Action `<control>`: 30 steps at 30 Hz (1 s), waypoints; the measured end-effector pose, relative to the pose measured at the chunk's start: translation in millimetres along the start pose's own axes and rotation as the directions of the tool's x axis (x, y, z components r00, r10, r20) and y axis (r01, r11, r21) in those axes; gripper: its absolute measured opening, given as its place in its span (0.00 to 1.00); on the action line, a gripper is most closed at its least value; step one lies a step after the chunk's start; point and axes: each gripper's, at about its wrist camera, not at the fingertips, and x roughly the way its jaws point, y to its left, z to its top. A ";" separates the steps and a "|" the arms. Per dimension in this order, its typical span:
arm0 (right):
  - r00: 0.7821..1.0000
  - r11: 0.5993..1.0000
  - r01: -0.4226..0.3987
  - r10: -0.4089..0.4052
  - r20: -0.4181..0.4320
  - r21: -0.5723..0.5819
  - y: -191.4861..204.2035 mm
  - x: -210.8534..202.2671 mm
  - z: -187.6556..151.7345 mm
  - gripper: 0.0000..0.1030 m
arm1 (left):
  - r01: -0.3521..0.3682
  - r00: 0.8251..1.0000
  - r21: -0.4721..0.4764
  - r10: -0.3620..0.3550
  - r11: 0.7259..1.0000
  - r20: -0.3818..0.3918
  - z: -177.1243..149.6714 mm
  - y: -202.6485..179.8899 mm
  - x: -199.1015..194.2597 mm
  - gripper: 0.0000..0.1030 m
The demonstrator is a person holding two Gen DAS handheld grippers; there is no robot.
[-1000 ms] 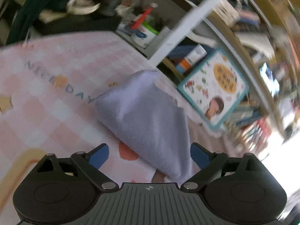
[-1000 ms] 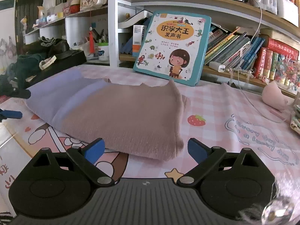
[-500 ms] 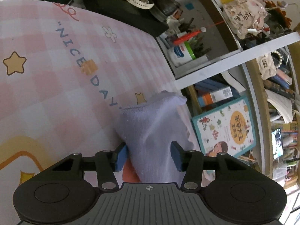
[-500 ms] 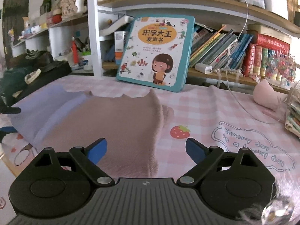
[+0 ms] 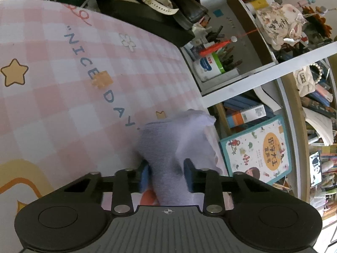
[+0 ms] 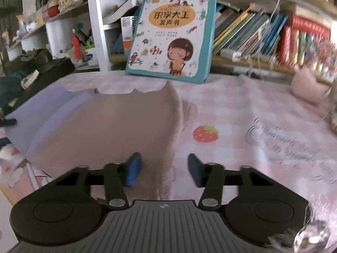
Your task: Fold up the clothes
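1. One garment (image 6: pixel 118 126) lies spread flat on the pink checked tablecloth (image 6: pixel 242 105); it is mauve-brown over most of its width, with a lilac part (image 5: pixel 174 147) at its left end.
2. Between the blue pads of my left gripper (image 5: pixel 167 175) that lilac end is bunched into a ridge. My jaws there have just been closing, and both pads now press into the cloth from either side, so I have it pinched.
3. Past my left fingers the lilac cloth runs forward and ends in a loose corner near the tablecloth's far edge, beside the printed letters "NICE DAY" (image 5: pixel 99 80).
4. My right gripper (image 6: pixel 164 168) sits low at the garment's near right edge. Its jaws have also just been closing, yet a gap remains between them.
5. My right gripper's left pad (image 6: pixel 132 170) is on or just over the brown cloth; the right one is over bare tablecloth. The garment's edge runs between them, and I cannot see that it is pinched there.
6. Right of that edge a printed strawberry (image 6: pixel 205 133) shows on the tablecloth.
7. Behind the garment a picture book (image 6: pixel 170 35) leans upright against the bookshelf (image 6: pixel 263 38).
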 end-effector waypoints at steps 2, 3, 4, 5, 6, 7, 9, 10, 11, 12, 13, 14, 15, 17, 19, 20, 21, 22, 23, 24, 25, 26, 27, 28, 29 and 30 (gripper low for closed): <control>1.000 1.000 -0.012 0.012 -0.005 0.006 0.7 1.0 0.4 0.29 | 0.015 1.000 0.024 -0.015 1.000 0.012 -1.0 -2.2 -3.2 0.14; 1.000 1.000 -0.017 0.017 -0.007 0.008 1.2 1.5 0.6 0.29 | 0.020 0.999 0.095 -0.023 0.995 0.032 -3.7 -11.1 -7.7 0.13; 1.000 1.000 -0.018 0.018 -0.009 0.008 1.6 1.7 0.7 0.29 | 0.024 0.998 0.194 -0.036 0.981 0.057 -8.3 -23.9 -13.6 0.13; 1.000 1.000 -0.019 0.019 -0.010 0.010 1.5 1.7 1.0 0.29 | 0.034 0.996 0.282 -0.058 0.959 0.075 -13.2 -35.7 -18.6 0.13; 1.000 1.000 -0.021 0.021 -0.012 0.013 1.4 1.7 1.3 0.29 | 0.045 0.993 0.366 -0.083 0.930 0.088 -18.1 -47.1 -23.3 0.13; 1.000 1.000 -0.023 0.024 -0.013 0.017 0.9 1.9 1.5 0.29 | 0.057 0.991 0.421 -0.103 0.905 0.088 -21.4 -54.5 -25.5 0.14; 0.999 0.999 -0.028 0.029 -0.016 0.027 -0.3 2.2 1.7 0.29 | 0.054 0.993 0.420 -0.092 0.906 0.070 -19.8 -55.3 -21.5 0.14; 0.999 0.999 -0.030 0.030 -0.018 0.032 -0.8 2.1 1.8 0.29 | 0.055 0.995 0.401 -0.086 0.914 0.059 -17.7 -53.3 -18.8 0.16; 0.999 0.999 -0.030 0.031 -0.018 0.035 -0.9 2.2 1.9 0.29 | 0.061 0.996 0.338 -0.079 0.939 0.039 -12.4 -45.0 -14.4 0.17; 0.999 0.999 -0.030 0.030 -0.019 0.035 -0.6 2.3 1.9 0.29 | 0.063 0.997 0.275 -0.071 0.959 0.021 -7.4 -36.9 -10.3 0.21; 0.999 0.999 -0.029 0.030 -0.019 0.033 -0.4 2.5 1.9 0.29 | 0.056 0.998 0.222 -0.059 0.973 0.007 -3.4 -29.8 -6.9 0.24; 0.999 0.999 -0.029 0.030 -0.020 0.033 -0.2 2.7 1.9 0.29 | 0.048 0.999 0.186 -0.048 0.981 -0.003 -0.8 -24.7 -4.3 0.24; 0.999 0.999 -0.030 0.031 -0.022 0.034 -0.5 3.1 2.1 0.29 | 0.044 0.999 0.168 -0.043 0.985 -0.010 0.5 -21.5 -1.9 0.26; 0.999 0.999 -0.032 0.033 -0.026 0.034 -0.9 3.8 2.9 0.29 | 0.036 0.999 0.147 -0.032 0.988 -0.025 2.6 -17.3 3.3 0.32; 0.999 0.999 -0.035 0.036 -0.031 0.033 -1.2 4.4 3.9 0.29 | 0.027 0.999 0.140 -0.023 0.990 -0.032 2.4 -16.3 9.3 0.36; 0.999 0.999 -0.036 0.037 -0.032 0.032 -1.1 4.6 4.3 0.29 | 0.025 0.999 0.138 -0.021 0.990 -0.032 1.8 -16.1 12.2 0.37; 0.999 0.999 -0.037 0.038 -0.033 0.030 -0.9 4.8 4.5 0.29 | 0.023 0.999 0.139 -0.019 0.990 -0.031 1.2 -16.3 14.8 0.37; 0.999 0.999 -0.037 0.038 -0.033 0.030 -0.8 5.0 4.4 0.29 | 0.021 1.000 0.143 -0.017 0.990 -0.025 0.8 -17.3 16.7 0.37; 0.999 0.999 -0.037 0.038 -0.033 0.031 -0.7 5.3 4.3 0.29 | 0.019 1.000 0.146 -0.016 0.989 -0.019 0.5 -18.2 18.5 0.35; 0.999 0.999 -0.038 0.039 -0.033 0.031 -0.6 5.5 4.2 0.29 | 0.018 1.000 0.149 -0.016 0.989 -0.013 0.2 -18.5 20.0 0.33; 0.999 0.999 -0.038 0.039 -0.032 0.033 -0.4 5.7 4.2 0.29 | 0.018 1.000 0.152 -0.017 0.988 -0.010 0.1 -18.2 21.3 0.30; 0.999 0.999 -0.037 0.038 -0.032 0.036 -0.3 5.9 4.1 0.29 | 0.019 1.000 0.152 -0.018 0.988 -0.009 0.0 -17.5 22.9 0.25; 0.999 0.999 -0.037 0.038 -0.031 0.038 -0.2 6.1 4.1 0.29 | 0.024 1.000 0.147 -0.022 0.989 -0.014 0.6 -15.5 24.6 0.16; 0.999 0.998 -0.036 0.037 -0.031 0.042 -0.1 6.1 4.1 0.29 | 0.033 0.999 0.155 -0.031 0.987 -0.015 1.3 -15.9 22.9 0.12; 0.999 0.998 -0.034 0.036 -0.030 0.044 0.1 6.1 4.1 0.29 | 0.052 0.999 0.198 -0.052 0.979 -0.004 0.5 -22.0 16.1 0.10; 0.999 0.998 -0.032 0.034 -0.030 0.047 0.6 5.9 4.2 0.28 | 0.070 0.997 0.242 -0.073 0.968 0.006 -0.3 -28.1 9.4 0.08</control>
